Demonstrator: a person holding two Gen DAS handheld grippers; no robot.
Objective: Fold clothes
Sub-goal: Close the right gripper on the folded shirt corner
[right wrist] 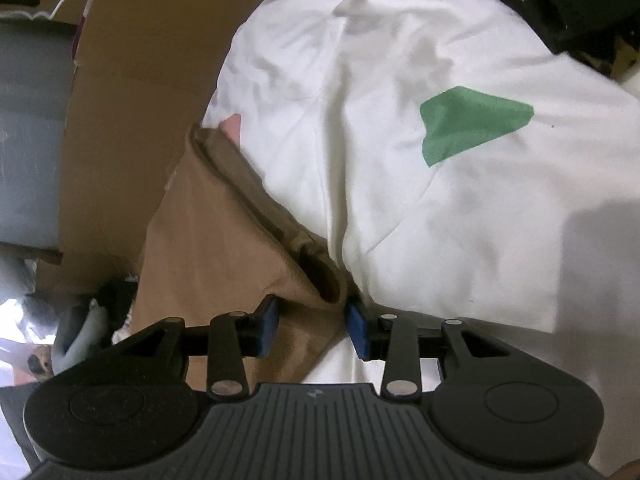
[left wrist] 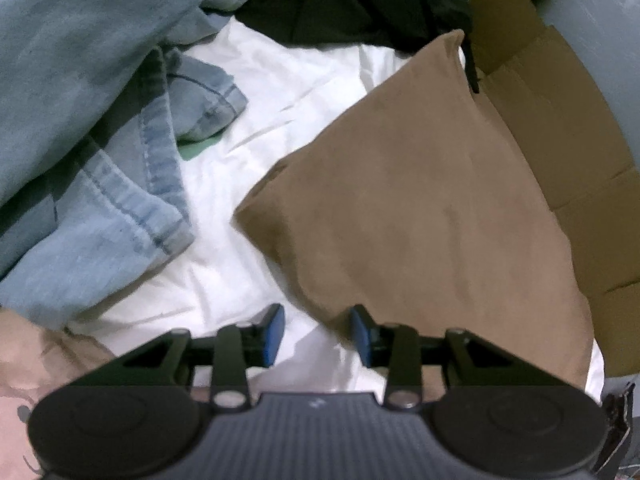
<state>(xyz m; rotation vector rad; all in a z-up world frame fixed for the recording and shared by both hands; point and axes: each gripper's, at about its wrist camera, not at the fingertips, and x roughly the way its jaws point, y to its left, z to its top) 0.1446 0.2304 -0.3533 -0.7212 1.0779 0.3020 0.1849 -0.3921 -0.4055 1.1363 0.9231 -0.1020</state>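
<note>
The left gripper [left wrist: 318, 336] stands open over white cloth [left wrist: 248, 264], with the brown garment [left wrist: 420, 208] at two o'clock. The right gripper [right wrist: 310, 330] is open astride that garment's edge [right wrist: 224, 240]. Cardboard [right wrist: 132, 92] lies at ten o'clock; jeans [left wrist: 80, 120] are heaped at ten o'clock in the left view.

Tan garment [right wrist: 224, 232] – white shirt [right wrist: 360, 120] with green patch [right wrist: 472, 124].

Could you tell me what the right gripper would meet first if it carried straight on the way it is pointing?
Most likely the tan garment: its bunched edge already lies between the right gripper's parted jaws. Just beyond lies the white shirt, though the depth is hard to judge.
</note>
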